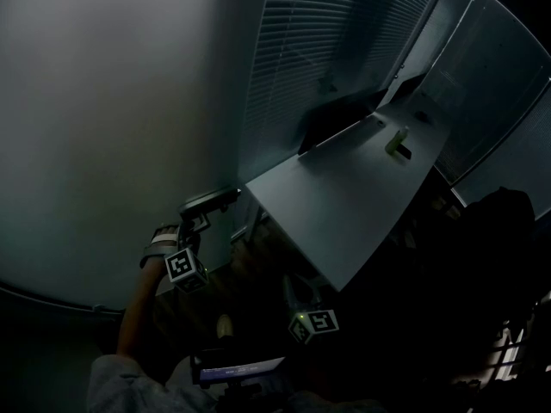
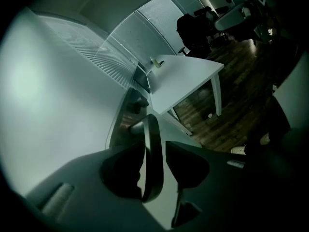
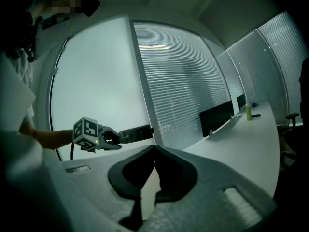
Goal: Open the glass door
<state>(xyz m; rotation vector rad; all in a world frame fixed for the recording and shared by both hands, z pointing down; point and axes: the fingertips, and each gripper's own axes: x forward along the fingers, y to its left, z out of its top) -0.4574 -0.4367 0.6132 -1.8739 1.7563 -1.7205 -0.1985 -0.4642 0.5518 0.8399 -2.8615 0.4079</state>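
The frosted glass door (image 1: 103,101) fills the left of the head view, with its dark lever handle (image 1: 211,200) near the door's edge. My left gripper (image 1: 196,220) reaches up to that handle. In the left gripper view the handle (image 2: 155,129) runs between the jaws of the left gripper (image 2: 153,146); it lies against the left jaw, and a narrow gap shows at the right jaw. The right gripper view shows the left gripper (image 3: 118,139) at the free end of the handle (image 3: 137,132). My right gripper (image 3: 154,149) hangs back, shut and empty, low in the head view (image 1: 297,304).
A white desk (image 1: 344,205) stands close to the right of the door, with a small bottle (image 1: 398,140) and a dark screen (image 1: 336,114) on it. Closed blinds (image 1: 327,41) cover the glass wall behind. A dark office chair (image 2: 193,30) stands on the wooden floor (image 2: 231,115).
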